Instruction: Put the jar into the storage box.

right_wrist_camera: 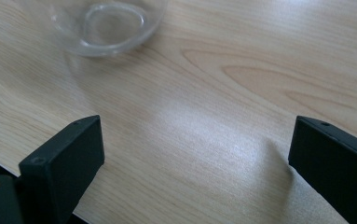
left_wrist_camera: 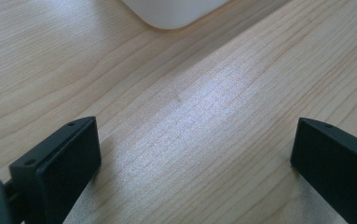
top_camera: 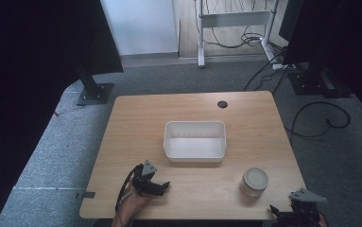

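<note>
A white rectangular tub [top_camera: 195, 140] sits near the middle of the wooden table [top_camera: 136, 123]; its rounded corner [left_wrist_camera: 176, 11] shows at the top of the left gripper view. A clear glass jar [top_camera: 254, 181] with a pale lid stands at the front right; its glass base [right_wrist_camera: 108, 25] appears at the top left of the right gripper view. My left gripper [top_camera: 162, 187], held by a hand, lies low over the front left of the table, open [left_wrist_camera: 192, 163] with bare wood between its jaws. My right gripper [top_camera: 282, 213] hovers at the front right edge, open [right_wrist_camera: 195, 163] and holding nothing.
A dark round hole [top_camera: 222, 104] marks the table's far side. Beyond the table lie grey carpet, black stands [top_camera: 93, 90], cables [top_camera: 320, 118] and a white frame [top_camera: 233, 19]. Dark panels flank both sides.
</note>
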The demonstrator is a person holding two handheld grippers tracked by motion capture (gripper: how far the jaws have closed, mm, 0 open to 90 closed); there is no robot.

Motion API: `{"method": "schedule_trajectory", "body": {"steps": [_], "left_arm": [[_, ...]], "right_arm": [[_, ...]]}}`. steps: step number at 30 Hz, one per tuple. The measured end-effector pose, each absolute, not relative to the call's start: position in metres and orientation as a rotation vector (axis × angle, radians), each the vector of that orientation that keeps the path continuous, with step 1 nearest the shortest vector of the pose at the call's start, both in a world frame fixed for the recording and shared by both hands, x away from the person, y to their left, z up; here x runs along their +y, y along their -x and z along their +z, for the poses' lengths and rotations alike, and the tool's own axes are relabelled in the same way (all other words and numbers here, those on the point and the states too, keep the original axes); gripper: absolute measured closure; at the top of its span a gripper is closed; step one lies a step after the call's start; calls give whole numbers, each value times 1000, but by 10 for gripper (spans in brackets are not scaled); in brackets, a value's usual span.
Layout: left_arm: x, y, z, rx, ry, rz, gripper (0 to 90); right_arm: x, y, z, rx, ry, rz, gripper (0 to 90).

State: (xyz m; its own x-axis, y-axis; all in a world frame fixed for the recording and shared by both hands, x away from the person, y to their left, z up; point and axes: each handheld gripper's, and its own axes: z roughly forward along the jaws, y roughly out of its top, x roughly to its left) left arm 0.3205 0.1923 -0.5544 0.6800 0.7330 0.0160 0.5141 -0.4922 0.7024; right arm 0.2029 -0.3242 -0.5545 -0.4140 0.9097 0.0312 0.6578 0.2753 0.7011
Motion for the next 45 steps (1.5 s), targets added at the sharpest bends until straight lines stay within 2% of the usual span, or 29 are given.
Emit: {"method": "schedule_trajectory", "body": {"steps": [45], "left_arm": [[192,-320,-554,953,-2205,412,13]], "right_arm": [[-282,-219,-529,2209,-1245,1073,22]]}}
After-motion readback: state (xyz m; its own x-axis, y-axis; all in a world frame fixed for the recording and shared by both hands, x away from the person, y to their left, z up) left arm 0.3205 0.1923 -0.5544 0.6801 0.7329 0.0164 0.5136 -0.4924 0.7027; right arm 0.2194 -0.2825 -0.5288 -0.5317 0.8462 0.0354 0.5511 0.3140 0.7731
